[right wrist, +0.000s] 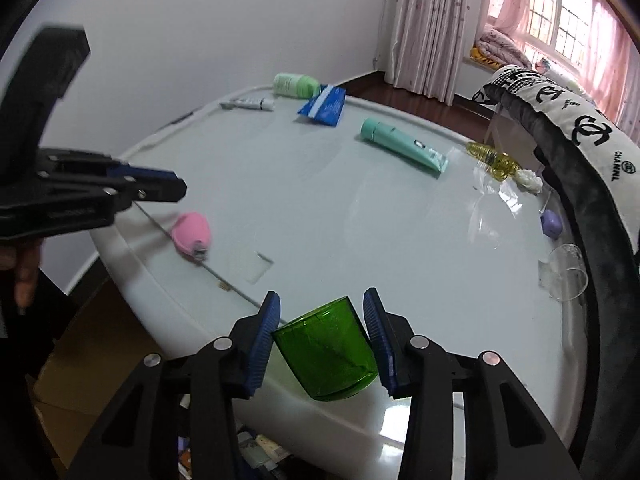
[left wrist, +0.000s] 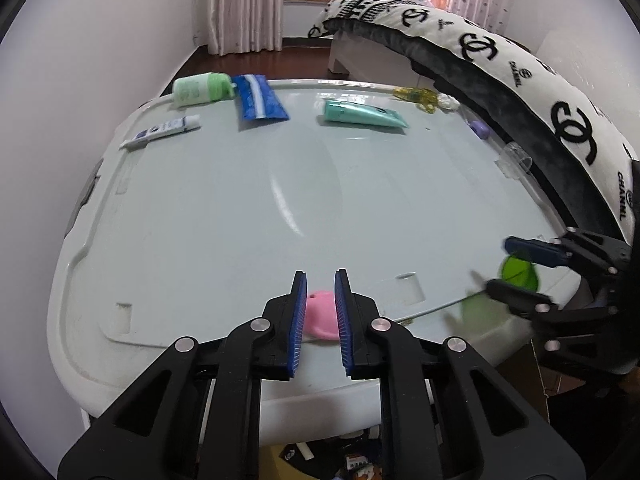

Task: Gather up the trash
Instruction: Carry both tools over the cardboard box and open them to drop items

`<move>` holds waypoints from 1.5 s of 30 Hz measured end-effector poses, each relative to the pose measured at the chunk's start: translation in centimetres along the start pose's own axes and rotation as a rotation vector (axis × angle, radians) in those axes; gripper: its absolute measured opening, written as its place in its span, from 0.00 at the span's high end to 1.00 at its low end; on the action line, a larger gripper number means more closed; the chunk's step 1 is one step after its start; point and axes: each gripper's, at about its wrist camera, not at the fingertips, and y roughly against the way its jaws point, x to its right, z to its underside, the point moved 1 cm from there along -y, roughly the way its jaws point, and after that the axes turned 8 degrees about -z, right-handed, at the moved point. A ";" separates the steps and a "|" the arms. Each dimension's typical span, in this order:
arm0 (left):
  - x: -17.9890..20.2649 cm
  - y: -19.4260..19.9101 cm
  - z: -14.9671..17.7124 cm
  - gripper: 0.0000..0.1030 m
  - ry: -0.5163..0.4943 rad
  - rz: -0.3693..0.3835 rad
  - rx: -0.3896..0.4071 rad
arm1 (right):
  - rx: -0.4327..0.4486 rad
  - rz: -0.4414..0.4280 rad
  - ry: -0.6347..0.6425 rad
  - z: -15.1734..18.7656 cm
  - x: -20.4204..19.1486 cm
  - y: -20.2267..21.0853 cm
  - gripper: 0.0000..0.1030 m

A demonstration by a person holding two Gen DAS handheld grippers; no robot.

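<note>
Now the right gripper [right wrist: 322,330] clamps a green plastic cup [right wrist: 326,354] at the table's [right wrist: 320,208] edge; the left gripper [left wrist: 322,292], clenched empty, hovers above a pink nail clipper [left wrist: 320,318].

The black-and-white blanket [left wrist: 520,80] lying along the bed is showing big black crossed double-C signs and the word "CHANNL" printed near its edge in both views, while the small writing on the tubes and packets is staying too blurry to read.
</note>
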 end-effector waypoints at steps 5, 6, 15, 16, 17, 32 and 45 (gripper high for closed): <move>-1.1 -0.2 1.4 0.86 0.038 0.043 -0.041 | -0.009 -0.078 -0.024 1.8 -3.2 3.6 0.58; -1.1 -0.3 1.6 0.85 0.038 0.051 -0.049 | -0.029 -0.092 -0.023 2.6 -4.1 3.9 0.58; 1.8 -0.4 1.6 0.48 -0.014 0.069 -0.048 | -0.241 -0.144 -0.010 8.9 -8.8 2.2 0.34; 2.0 -0.5 1.6 0.45 -0.020 0.063 -0.048 | -0.223 -0.143 -0.002 8.7 -8.9 2.4 0.33; 2.2 -0.6 1.6 0.42 -0.024 0.056 -0.049 | -0.210 -0.145 0.000 8.6 -8.9 2.6 0.32; 3.1 -2.9 1.8 0.48 -0.050 -0.053 -0.068 | -0.078 -0.141 0.038 7.4 -9.0 4.3 0.24; 2.9 5.1 8.9 0.47 -0.090 0.007 -0.129 | -0.007 -0.114 -0.013 6.4 -7.8 5.7 0.21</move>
